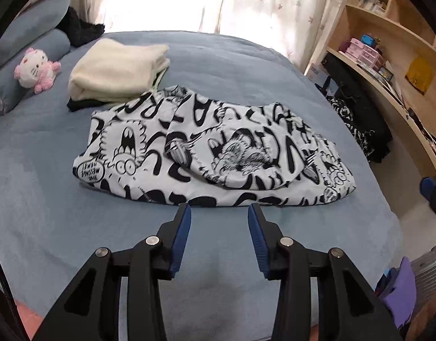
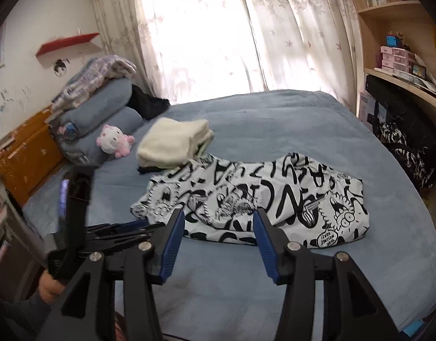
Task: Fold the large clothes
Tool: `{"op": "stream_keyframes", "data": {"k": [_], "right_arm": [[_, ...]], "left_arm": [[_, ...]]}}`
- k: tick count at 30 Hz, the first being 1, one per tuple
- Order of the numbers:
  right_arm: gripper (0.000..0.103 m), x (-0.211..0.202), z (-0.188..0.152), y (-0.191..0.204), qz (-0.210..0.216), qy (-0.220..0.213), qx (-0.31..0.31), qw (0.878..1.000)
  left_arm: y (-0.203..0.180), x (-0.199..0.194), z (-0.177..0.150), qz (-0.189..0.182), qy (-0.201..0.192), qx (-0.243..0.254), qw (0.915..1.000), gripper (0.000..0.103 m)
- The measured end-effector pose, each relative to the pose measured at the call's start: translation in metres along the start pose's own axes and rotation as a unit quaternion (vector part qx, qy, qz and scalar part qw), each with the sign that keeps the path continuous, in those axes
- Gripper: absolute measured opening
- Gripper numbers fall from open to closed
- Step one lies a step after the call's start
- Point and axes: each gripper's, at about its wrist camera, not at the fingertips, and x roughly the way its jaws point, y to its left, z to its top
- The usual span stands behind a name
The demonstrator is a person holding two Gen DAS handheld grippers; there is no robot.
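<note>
A white garment with black cartoon print (image 1: 218, 153) (image 2: 260, 201) lies folded into a wide, slightly rumpled rectangle on the blue bed cover (image 1: 47, 184) (image 2: 274, 119). My left gripper (image 1: 220, 209) hangs just in front of the garment's near edge, open, with nothing between its blue pads. My right gripper (image 2: 219, 213) also hovers at the near edge, above the cloth, open and empty. In the right wrist view the left tool shows at the left, held by a hand (image 2: 49, 287).
A folded cream pile (image 1: 118, 71) (image 2: 175, 142) on something dark sits behind the garment's left end. A pink plush toy (image 1: 36, 69) and blue pillows (image 1: 33, 28) lie at the bed's head. Wooden shelves (image 1: 388, 42) and dark bags (image 1: 360, 119) stand along the right.
</note>
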Motion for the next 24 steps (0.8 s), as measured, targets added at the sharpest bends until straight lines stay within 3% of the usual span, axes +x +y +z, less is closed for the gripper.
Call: {"op": "stream_keyframes", "data": {"k": [9, 14, 22, 24], "right_arm": [[0.05, 0.083, -0.012, -0.001, -0.029, 0.046, 0.023, 0.998], [0.049, 0.12, -0.014, -0.009, -0.045, 0.042, 0.032, 0.998], [0.021, 0.182, -0.01, -0.012, -0.056, 0.047, 0.02, 0.997], [0.02, 0.199, -0.007, -0.012, -0.057, 0.048, 0.016, 0.997]], "left_arm": [[0.049, 0.045, -0.005, 0.013, 0.04, -0.046, 0.9981, 0.04], [0.085, 0.077, -0.015, -0.019, 0.059, -0.098, 0.9933, 0.04], [0.133, 0.133, -0.024, -0.078, 0.043, -0.204, 0.9749, 0.04], [0.145, 0.146, -0.022, -0.087, 0.034, -0.232, 0.9682, 0.04]]}}
